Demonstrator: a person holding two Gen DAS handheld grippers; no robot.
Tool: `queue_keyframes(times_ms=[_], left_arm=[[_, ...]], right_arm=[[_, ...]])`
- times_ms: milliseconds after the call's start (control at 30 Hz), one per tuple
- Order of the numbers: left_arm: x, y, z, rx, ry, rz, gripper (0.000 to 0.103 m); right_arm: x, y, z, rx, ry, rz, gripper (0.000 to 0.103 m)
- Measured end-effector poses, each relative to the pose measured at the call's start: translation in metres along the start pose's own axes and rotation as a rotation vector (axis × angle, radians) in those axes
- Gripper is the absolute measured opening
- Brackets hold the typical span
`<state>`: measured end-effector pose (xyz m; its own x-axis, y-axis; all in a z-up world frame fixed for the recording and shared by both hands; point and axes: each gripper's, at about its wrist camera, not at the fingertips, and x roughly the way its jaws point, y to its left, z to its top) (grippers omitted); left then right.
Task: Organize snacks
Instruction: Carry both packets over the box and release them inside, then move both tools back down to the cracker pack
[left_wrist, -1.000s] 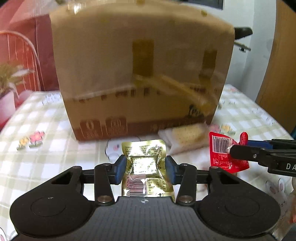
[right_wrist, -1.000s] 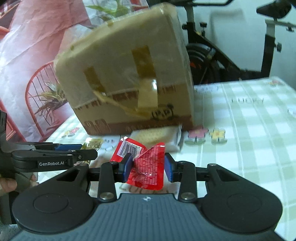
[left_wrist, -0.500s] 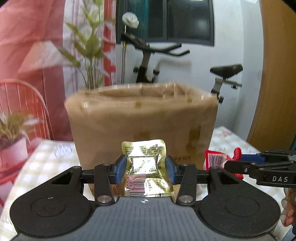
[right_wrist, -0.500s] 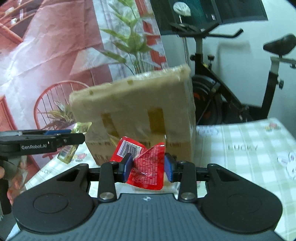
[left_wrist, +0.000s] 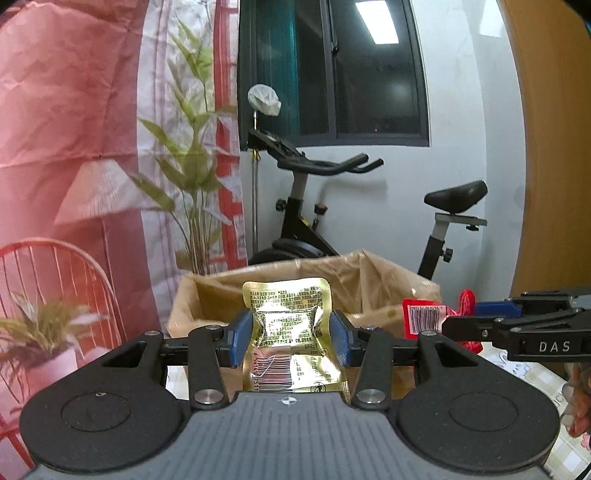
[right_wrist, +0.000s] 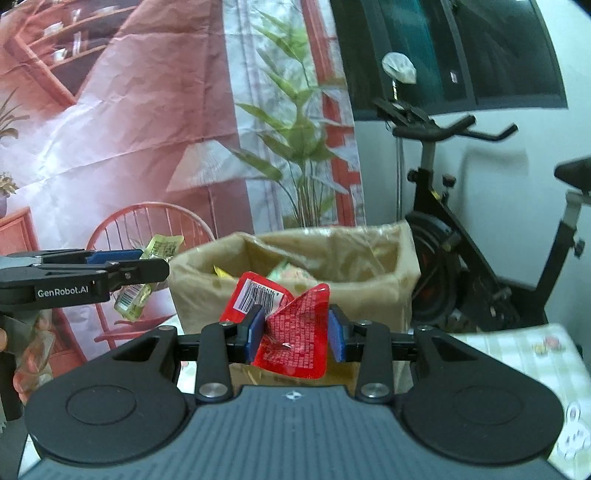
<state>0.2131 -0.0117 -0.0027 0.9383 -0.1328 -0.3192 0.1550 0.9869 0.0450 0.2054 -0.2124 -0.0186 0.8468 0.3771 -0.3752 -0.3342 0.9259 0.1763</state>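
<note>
We have lifted both packets off the worktop: our left fingers (left_wrist: 291, 338) pinch the gold packet (left_wrist: 291, 332), our right fingers (right_wrist: 295, 334) the red packet (right_wrist: 291, 325), both now level with the open box (right_wrist: 295, 258) rim just ahead (drop next, we judge).

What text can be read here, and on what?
"GenRobot.AI": side of the left gripper.
"DAS": side of the right gripper, rest cut off.
Gold packet: print and barcode digits too small to read.
Red packet: print and barcode digits too small.
</note>
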Motion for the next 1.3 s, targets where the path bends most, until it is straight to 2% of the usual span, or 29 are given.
queue_keyframes(times_ms=[400, 667, 800, 900, 1067, 1300], left_arm=[[0.043, 0.029, 0.034, 0.003, -0.026, 0.004, 0.048], [0.102, 0.03, 0.033, -0.002, 0.047, -0.013, 0.049], [0.126, 0.031, 0.029, -0.017, 0.107, -0.041, 0.058], [0.126, 0.031, 0.026, 0.0, 0.11, -0.025, 0.063], [0.105, 0.042, 0.023, -0.036, 0.123, -0.036, 0.063], [0.049, 0.045, 0.007, -0.035, 0.127, -0.056, 0.063]], right_arm=[[0.059, -0.002, 0.049, -0.083, -0.013, 0.013, 0.039], [0.118, -0.027, 0.056, -0.072, 0.036, -0.044, 0.039], [0.134, -0.039, 0.051, -0.04, 0.074, -0.065, 0.042], [0.131, -0.044, 0.046, -0.026, 0.068, -0.065, 0.058], [0.105, -0.046, 0.04, -0.023, 0.056, -0.028, 0.058], [0.053, -0.046, 0.022, -0.025, 0.05, 0.014, 0.058]])
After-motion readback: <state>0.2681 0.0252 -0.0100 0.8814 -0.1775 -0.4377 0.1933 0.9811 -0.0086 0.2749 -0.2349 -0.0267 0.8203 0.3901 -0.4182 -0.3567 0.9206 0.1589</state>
